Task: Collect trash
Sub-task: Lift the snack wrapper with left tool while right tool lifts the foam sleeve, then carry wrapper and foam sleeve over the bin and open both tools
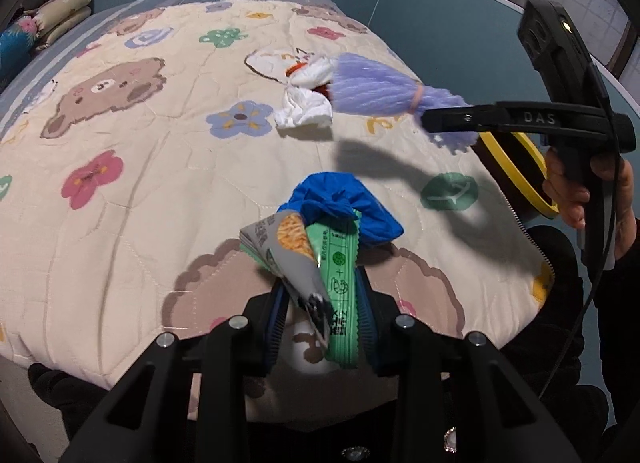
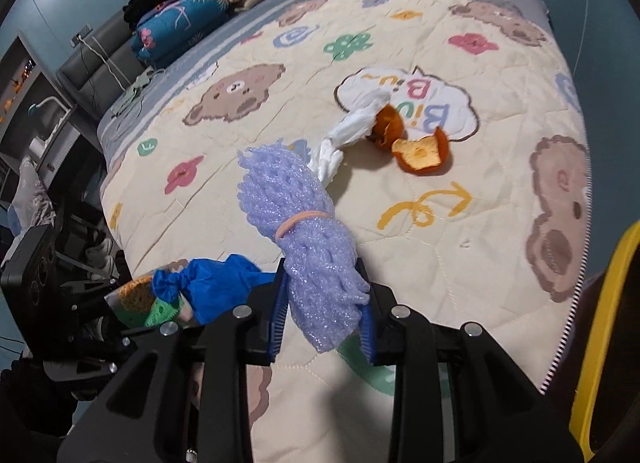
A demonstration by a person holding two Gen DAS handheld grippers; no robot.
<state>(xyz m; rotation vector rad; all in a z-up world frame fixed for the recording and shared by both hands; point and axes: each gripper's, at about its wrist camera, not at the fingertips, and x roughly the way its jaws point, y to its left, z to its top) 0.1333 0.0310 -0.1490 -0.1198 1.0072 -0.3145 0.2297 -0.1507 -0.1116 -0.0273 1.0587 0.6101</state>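
Pinched between the left gripper's (image 1: 320,315) blue pads was a green-and-grey printed snack wrapper (image 1: 316,263), its long axis pointing forward, away from the camera, with a crumpled blue glove (image 1: 344,207) at its far end. "DAS" was read on the right gripper (image 2: 322,311), which was clamped on a lilac foam fruit net (image 2: 304,231), tied with a pink band and angled forward-left above the bear-print quilt (image 2: 460,247) lettered "Biu Biu".

Right gripper (image 2: 324,315) clamps purple foam net (image 2: 296,215); orange peel (image 2: 420,153) on quilt (image 2: 460,263) beyond
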